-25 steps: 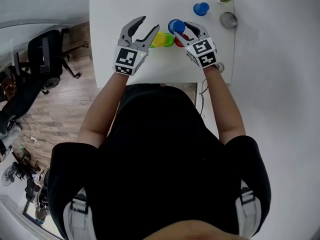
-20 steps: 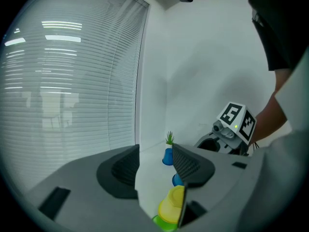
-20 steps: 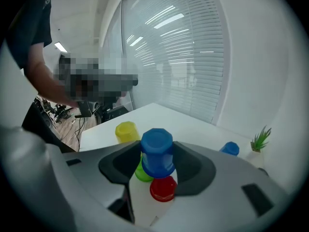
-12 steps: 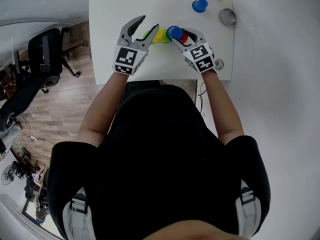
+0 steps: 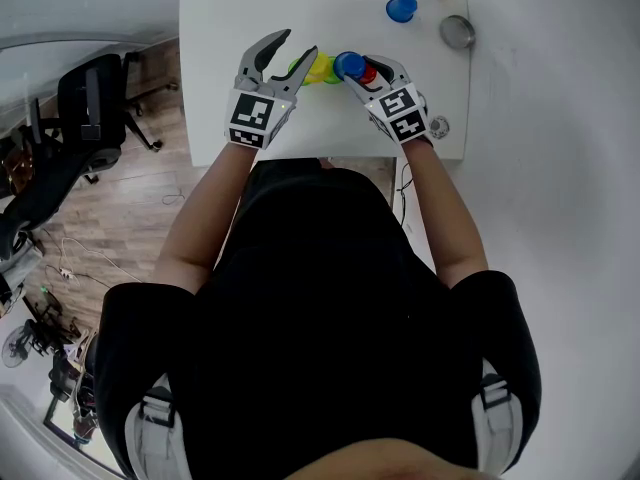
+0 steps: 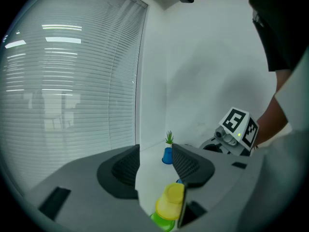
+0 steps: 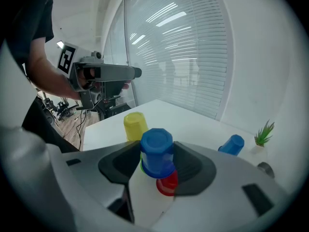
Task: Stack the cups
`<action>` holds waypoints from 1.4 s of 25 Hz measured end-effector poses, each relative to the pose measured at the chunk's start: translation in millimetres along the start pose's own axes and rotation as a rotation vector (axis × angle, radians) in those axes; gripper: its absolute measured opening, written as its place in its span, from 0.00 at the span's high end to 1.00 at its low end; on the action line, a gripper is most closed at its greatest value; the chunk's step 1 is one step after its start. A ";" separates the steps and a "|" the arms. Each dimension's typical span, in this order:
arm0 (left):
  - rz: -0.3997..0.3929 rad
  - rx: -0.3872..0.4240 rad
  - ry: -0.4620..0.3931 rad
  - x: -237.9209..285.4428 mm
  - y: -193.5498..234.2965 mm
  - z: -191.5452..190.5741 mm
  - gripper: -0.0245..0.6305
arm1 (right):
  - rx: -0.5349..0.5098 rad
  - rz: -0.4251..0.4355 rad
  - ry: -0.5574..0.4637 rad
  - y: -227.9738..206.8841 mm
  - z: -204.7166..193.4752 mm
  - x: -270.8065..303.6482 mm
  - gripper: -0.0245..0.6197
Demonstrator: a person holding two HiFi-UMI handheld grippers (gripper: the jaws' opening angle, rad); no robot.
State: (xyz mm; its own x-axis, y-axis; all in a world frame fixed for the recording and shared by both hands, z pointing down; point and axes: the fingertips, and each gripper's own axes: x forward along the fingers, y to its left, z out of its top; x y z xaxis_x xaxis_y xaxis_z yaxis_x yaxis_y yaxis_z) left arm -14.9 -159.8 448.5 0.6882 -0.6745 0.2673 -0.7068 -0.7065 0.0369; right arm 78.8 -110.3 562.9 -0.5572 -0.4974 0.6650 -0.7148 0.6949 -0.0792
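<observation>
Your left gripper point(image 5: 299, 46) has its fingers released and wide, pinching nothing. The yellow cup point(image 6: 172, 200), capping the green cup point(image 6: 161, 221), sits low by its right finger. Over the last second you brought the blue cup point(image 5: 348, 65) in toward that pair, and it now hangs just beside them, with the red cup point(image 5: 369, 73) at its right. Your right gripper point(image 7: 155, 162) has its fingers grasping that blue cup, upside down and, as far as I can judge, clear of the desk point(image 5: 220, 28). The next stacking looks close. Bare desk lies left and ahead. The near edge runs just under your wrists, and a second blue cup point(image 5: 401, 8) stands well apart at the far right.
</observation>
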 end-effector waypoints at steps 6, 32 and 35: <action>-0.016 -0.001 -0.002 4.1 2.1 2.2 0.63 | 0.015 0.021 -0.050 -0.2 8.3 -9.1 0.52; -0.163 0.034 -0.038 97.3 29.5 30.1 0.55 | 0.187 -0.326 -0.436 -130.5 82.5 -31.6 0.50; -0.173 0.019 -0.018 107.1 31.9 18.5 0.55 | 0.199 -0.376 -0.408 -144.2 68.2 -20.3 0.50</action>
State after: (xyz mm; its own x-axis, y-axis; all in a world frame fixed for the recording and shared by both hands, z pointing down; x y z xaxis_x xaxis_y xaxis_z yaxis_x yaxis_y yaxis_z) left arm 39.3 -258.6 460.5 0.8024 -0.5458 0.2414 -0.5742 -0.8163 0.0627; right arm 164.4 -235.8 510.1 -0.3397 -0.8777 0.3380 -0.9383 0.3410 -0.0576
